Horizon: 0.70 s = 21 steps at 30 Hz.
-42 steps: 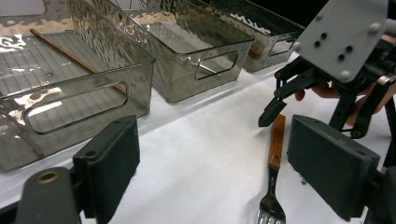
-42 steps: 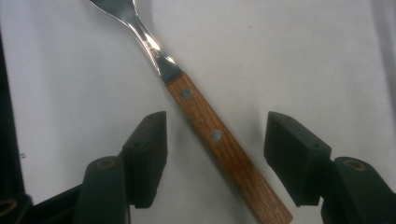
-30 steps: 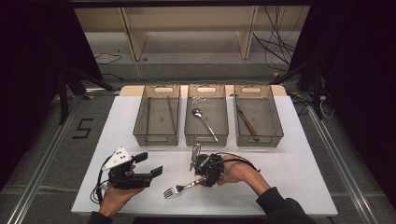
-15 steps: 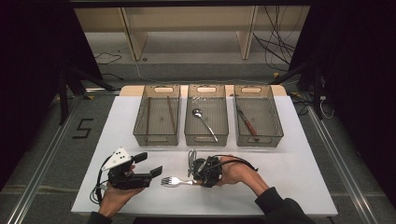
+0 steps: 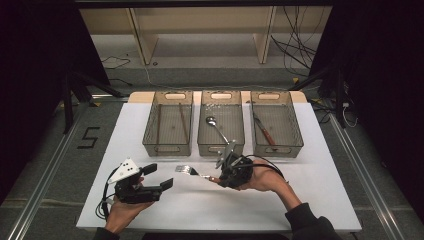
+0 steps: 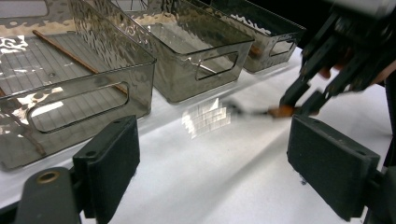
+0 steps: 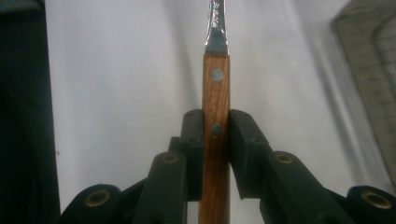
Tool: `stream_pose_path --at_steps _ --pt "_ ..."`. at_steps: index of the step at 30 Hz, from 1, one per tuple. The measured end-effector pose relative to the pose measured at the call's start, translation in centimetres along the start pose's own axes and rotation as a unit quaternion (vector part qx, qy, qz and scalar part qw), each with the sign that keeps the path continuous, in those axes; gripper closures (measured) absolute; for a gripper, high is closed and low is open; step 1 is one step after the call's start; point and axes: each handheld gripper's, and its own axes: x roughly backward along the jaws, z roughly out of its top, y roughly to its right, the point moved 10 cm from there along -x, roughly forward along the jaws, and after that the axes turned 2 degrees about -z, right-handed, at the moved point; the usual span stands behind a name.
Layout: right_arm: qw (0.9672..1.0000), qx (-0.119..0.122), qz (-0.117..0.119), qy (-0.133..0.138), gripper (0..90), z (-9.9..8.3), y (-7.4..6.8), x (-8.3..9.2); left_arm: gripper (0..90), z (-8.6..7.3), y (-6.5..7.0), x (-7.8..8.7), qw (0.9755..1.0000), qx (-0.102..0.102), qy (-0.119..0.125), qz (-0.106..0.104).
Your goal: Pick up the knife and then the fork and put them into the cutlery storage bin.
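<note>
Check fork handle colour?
Brown wood with two metal rivets; the fork handle shows best in the right gripper view, clamped in the right tool.

Light falls from overhead onto the white desk [image 5: 150,125], which stands bright while the room around it sinks into near black. Glare patches gleam on the clear bins [image 6: 84,70] and on the desk in the left gripper view, where the fork [image 6: 261,112] is smeared by motion blur. The right gripper view is dimmer, its background soft and unfocused.
</note>
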Motion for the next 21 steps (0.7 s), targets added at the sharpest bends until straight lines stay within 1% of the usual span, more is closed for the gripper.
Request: stream_pose_path --at_steps 2,4,5,6,9,11,12,15,16,17,18,19,20,21 --pt "0.9993 -0.025 -0.007 0.027 76.8 0.0 0.7 1.2 16.7 0.1 0.0 0.0 1.0 0.0 0.001 0.0" --pt "0.997 -0.056 -0.014 0.051 76.8 -0.2 1.5 2.4 16.8 0.1 0.0 0.0 1.0 0.0 0.001 -0.001" --pt "0.9959 -0.065 -0.018 0.061 76.8 -0.3 2.0 2.9 16.8 0.0 0.0 -0.1 1.0 -0.001 0.0 0.0" --pt "0.9944 -0.075 -0.023 0.071 76.8 -0.5 2.5 3.5 16.8 0.0 0.0 -0.1 1.0 -0.001 -0.001 -0.001" --pt "0.9891 -0.112 -0.042 0.086 76.8 -1.1 3.9 5.0 16.8 0.0 0.1 -0.2 1.0 -0.002 -0.002 -0.001" --pt "0.9852 -0.129 -0.058 0.097 76.9 -1.6 5.0 6.0 16.8 0.0 0.1 -0.2 1.0 -0.002 -0.003 -0.001" --pt "0.9823 -0.142 -0.067 0.103 76.9 -1.7 5.5 6.6 16.8 0.0 0.1 -0.2 1.0 -0.002 -0.003 -0.001" --pt "0.9716 -0.179 -0.086 0.128 76.8 -2.2 7.3 8.4 16.8 0.0 0.1 -0.2 1.0 -0.001 -0.003 -0.001" --pt "0.9686 -0.188 -0.095 0.132 76.9 -2.4 8.0 8.9 16.7 0.0 0.1 -0.2 1.0 -0.001 -0.003 -0.001" --pt "0.9647 -0.201 -0.104 0.134 76.9 -2.7 8.7 9.4 16.8 0.0 0.1 -0.2 1.0 0.001 -0.001 -0.001" --pt "0.9603 -0.215 -0.114 0.137 76.8 -3.0 9.6 9.9 16.8 0.0 0.1 -0.2 1.0 0.0 -0.002 -0.001" --pt "0.9547 -0.231 -0.126 0.14 76.9 -3.3 10.5 10.4 16.8 0.0 0.1 -0.2 1.0 -0.001 -0.002 -0.001" --pt "0.9499 -0.243 -0.137 0.141 76.8 -3.7 11.4 10.8 16.8 0.0 0.1 -0.2 1.0 0.001 0.0 -0.001" --pt "0.9435 -0.26 -0.146 0.143 76.8 -4.1 12.3 11.1 16.8 0.0 0.1 -0.2 1.0 0.002 0.0 -0.001"
